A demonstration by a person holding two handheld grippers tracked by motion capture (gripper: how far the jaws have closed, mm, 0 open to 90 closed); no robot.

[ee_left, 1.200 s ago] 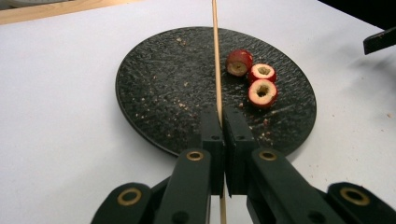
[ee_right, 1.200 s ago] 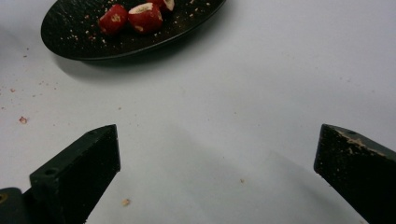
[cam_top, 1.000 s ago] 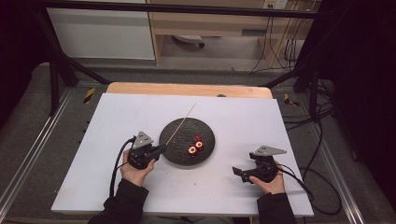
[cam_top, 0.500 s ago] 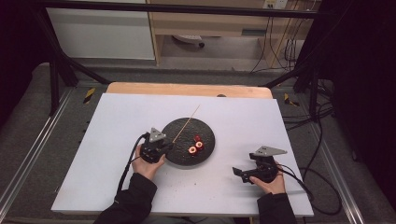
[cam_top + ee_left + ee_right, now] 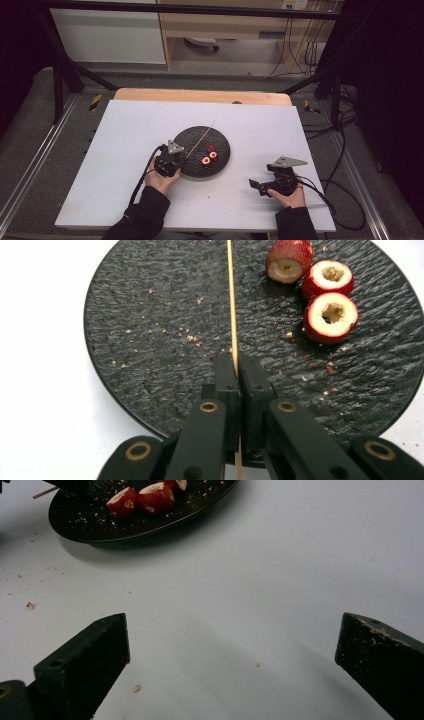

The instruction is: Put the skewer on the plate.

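Observation:
A round black plate (image 5: 196, 137) sits mid-table, also seen from the left gripper (image 5: 150, 315) and the right gripper (image 5: 90, 527). A thin wooden skewer (image 5: 202, 139) lies across it, running up from the near rim (image 5: 230, 295). Three cored red fruit pieces (image 5: 208, 155) lie right of the skewer (image 5: 330, 315), and show again at the top left of the right gripper view (image 5: 142, 497). My left gripper (image 5: 176, 161) is at the plate's near left rim, its jaws shut on the skewer's near end (image 5: 237, 375). My right gripper (image 5: 253, 184) rests open on the white table, right of the plate (image 5: 230, 645).
The white tabletop (image 5: 130, 130) carries crumbs near the plate (image 5: 30, 606). A wooden strip (image 5: 200, 95) borders its far edge. Cables (image 5: 345, 200) trail off the right side. Black frame legs (image 5: 65, 75) stand at the far corners.
My left gripper moved right to the plate's rim and shut on the skewer's near end. The right gripper stayed where it was.

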